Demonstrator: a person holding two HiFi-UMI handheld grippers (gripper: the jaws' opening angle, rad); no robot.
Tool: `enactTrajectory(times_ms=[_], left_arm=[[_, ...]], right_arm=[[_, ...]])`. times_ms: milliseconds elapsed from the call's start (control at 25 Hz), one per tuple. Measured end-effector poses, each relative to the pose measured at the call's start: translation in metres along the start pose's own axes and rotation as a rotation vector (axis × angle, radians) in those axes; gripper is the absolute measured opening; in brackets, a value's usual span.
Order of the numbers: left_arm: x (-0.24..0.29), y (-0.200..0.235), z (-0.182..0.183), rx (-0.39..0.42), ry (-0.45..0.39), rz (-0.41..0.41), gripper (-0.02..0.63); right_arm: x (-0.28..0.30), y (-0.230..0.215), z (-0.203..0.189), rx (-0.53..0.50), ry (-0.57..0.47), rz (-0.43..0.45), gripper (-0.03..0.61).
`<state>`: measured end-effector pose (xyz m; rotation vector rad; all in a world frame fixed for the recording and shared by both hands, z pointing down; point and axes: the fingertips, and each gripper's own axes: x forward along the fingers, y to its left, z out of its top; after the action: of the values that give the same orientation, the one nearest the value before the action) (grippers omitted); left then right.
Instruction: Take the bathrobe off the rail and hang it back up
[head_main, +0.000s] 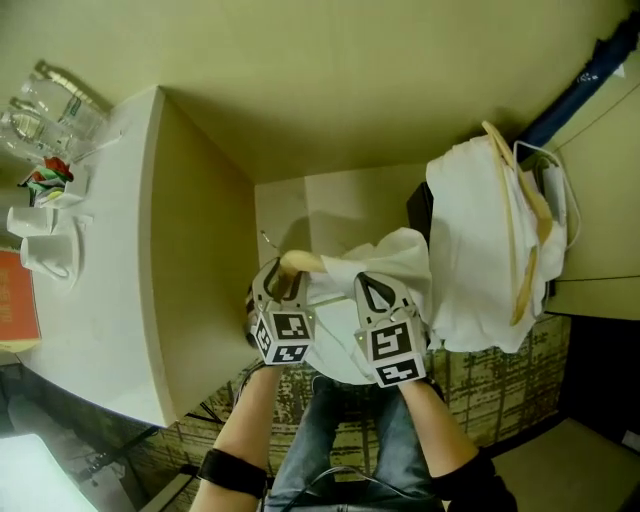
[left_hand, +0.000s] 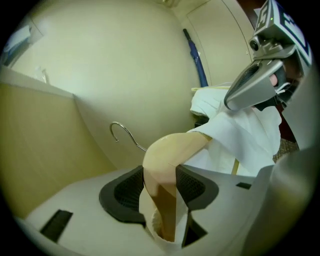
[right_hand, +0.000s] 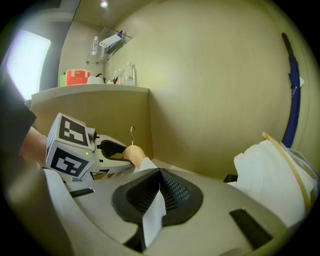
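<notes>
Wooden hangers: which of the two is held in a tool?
The left hanger, clamped in the left tool; the other hanger stands apart at right, ungripped.

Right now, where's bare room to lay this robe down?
The white counter is bare along its edge by the beige partition. The recess between that partition and the hung bathrobe is open. Crowded: glasses and cups on the counter's outer side.

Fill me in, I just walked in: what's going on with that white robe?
A person works two handheld grippers. The left gripper has its jaws clamped on a wooden hanger near its hook, which hangs on nothing. The right gripper pinches the white bathrobe draped on that hanger. Another white robe hangs at the right.
</notes>
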<state>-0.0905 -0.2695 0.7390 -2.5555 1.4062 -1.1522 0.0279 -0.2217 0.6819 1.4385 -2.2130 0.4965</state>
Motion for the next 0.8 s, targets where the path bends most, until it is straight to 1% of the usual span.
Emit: enactTrajectory(times_ms=[120, 280, 360, 440, 560, 800], left_arm=[[-0.042, 0.006, 0.03, 0.057, -0.056, 0.059, 0.193], [-0.084, 0.007, 0.083, 0.187, -0.132, 0.104, 0.184], [-0.104, 0.013, 0.109, 0.231, -0.162, 0.141, 0.184], [-0.124, 0.02, 0.137, 0.257, -0.195, 0.18, 0.183], [-0.159, 0.032, 0.189, 0.262, -0.259, 0.238, 0.183], [-0.218, 0.055, 0.277, 0.334, -0.398, 0.319, 0.183]], right_arm=[[-0.031, 0.005, 0.022, -0.013, -0.025, -0.021, 0.021], [-0.069, 0.004, 0.054, -0.031, -0.059, -0.067, 0.021], [-0.087, 0.004, 0.073, -0.044, -0.079, -0.084, 0.021], [-0.106, 0.004, 0.094, -0.054, -0.107, -0.101, 0.021], [-0.132, 0.004, 0.125, -0.073, -0.153, -0.126, 0.021], [-0.181, -0.001, 0.188, -0.106, -0.256, -0.182, 0.021]])
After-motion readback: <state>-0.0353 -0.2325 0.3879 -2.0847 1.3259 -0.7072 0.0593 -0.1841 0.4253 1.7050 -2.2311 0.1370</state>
